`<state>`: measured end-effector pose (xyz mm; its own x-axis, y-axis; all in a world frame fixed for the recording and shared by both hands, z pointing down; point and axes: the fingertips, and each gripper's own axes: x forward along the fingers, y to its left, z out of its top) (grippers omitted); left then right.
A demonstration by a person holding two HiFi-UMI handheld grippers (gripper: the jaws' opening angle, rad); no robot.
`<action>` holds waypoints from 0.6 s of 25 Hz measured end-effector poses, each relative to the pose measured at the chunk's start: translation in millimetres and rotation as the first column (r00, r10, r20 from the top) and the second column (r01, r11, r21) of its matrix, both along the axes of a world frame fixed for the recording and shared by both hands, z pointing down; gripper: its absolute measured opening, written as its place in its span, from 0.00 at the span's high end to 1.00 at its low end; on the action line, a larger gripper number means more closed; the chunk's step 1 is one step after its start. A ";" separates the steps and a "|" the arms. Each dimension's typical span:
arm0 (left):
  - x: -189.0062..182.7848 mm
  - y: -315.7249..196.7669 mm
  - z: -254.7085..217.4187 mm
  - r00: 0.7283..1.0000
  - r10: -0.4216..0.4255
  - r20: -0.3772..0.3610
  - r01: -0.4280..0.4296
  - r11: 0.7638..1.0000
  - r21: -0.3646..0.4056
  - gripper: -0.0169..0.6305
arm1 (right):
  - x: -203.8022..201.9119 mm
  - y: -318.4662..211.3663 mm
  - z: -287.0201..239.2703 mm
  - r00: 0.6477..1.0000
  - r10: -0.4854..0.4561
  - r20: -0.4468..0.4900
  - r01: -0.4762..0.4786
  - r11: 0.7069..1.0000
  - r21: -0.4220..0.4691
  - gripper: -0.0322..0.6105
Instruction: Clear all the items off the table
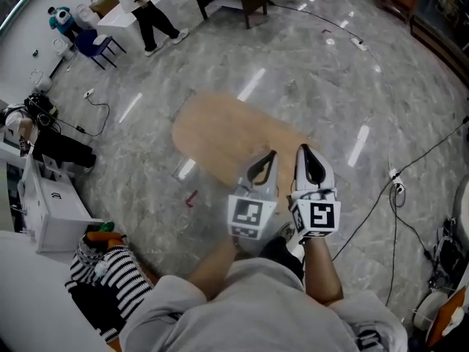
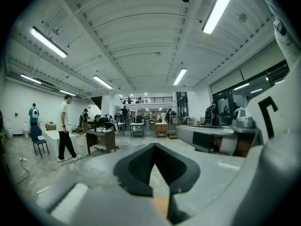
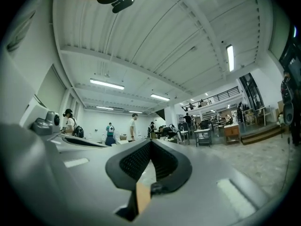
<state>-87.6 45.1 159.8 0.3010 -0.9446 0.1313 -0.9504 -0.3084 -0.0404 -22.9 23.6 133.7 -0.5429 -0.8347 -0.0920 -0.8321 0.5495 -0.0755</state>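
Note:
A bare light-brown table top (image 1: 220,134) lies below and ahead of me in the head view; I see nothing on it. My left gripper (image 1: 268,157) and right gripper (image 1: 304,151) are held side by side over its near edge, pointing away from me. Both are shut, tips touching, with nothing between them. The left gripper view shows the left gripper (image 2: 154,145) aimed level across a large hall. The right gripper (image 3: 150,141) looks out the same way in the right gripper view. A sliver of brown table shows through each gripper's gap near its base.
Grey marble floor surrounds the table. A striped black-and-white bundle (image 1: 111,276) and a white cabinet (image 1: 50,213) sit at lower left. Cables (image 1: 396,189) run across the floor at right. A person (image 2: 65,128) walks by a dark desk (image 2: 100,140) far off.

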 end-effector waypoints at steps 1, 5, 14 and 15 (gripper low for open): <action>5.4 -8.0 6.0 1.000 0.005 0.013 -0.004 1.000 -0.013 0.94 | 7.3 -9.5 5.4 1.000 0.003 0.006 -0.003 1.000 -0.011 0.94; 26.1 -30.0 28.0 1.000 -0.003 0.001 0.003 0.998 -0.066 0.94 | 27.6 -37.9 37.7 1.000 0.002 0.014 -0.001 0.997 -0.074 0.94; 3.5 -53.4 100.4 1.000 -0.006 0.025 0.010 0.983 -0.181 0.94 | 14.9 -65.1 109.3 0.999 -0.034 -0.013 0.031 0.981 -0.194 0.94; 0.6 -58.3 114.9 1.000 -0.015 0.019 0.018 0.980 -0.199 0.94 | 14.2 -70.2 122.0 0.999 -0.040 -0.026 0.034 0.978 -0.208 0.94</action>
<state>-87.1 -13.2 274.7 0.2815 -0.9038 0.3223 -0.9551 -0.2961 0.0038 -8.7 -46.5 255.7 -0.5737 -0.8132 0.0978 -0.8151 0.5551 -0.1659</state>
